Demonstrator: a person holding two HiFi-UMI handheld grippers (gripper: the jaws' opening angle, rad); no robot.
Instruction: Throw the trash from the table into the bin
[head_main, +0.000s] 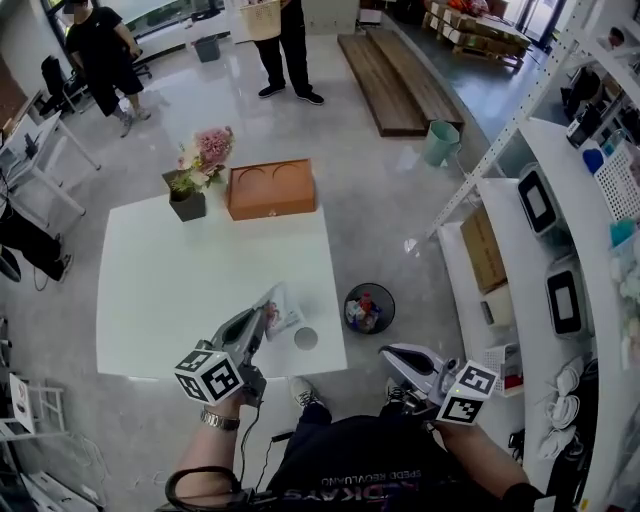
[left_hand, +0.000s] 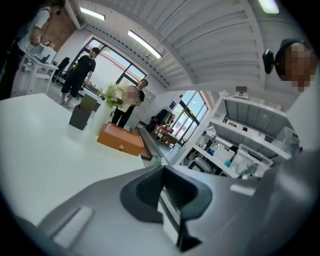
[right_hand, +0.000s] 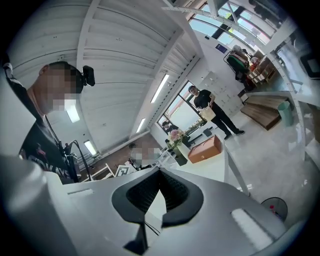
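Note:
A crumpled printed wrapper (head_main: 283, 312) hangs over the near right part of the white table (head_main: 180, 290), pinched at the tip of my left gripper (head_main: 264, 320). In the left gripper view the dark pads (left_hand: 150, 192) are closed on a thin white strip of that wrapper (left_hand: 170, 220). The black mesh bin (head_main: 350, 300) stands on the floor just right of the table, with coloured trash inside; its rim also shows low in the right gripper view (right_hand: 274, 205). My right gripper (head_main: 388, 352) hovers off the table's near right corner, shut with nothing in it (right_hand: 157, 195).
A small grey disc (head_main: 306, 338) lies near the table's front right corner. An orange box (head_main: 270, 190) and a flower pot (head_main: 188, 200) stand at the far edge. White shelving (head_main: 540, 250) runs along the right. Two people stand at the far end of the room.

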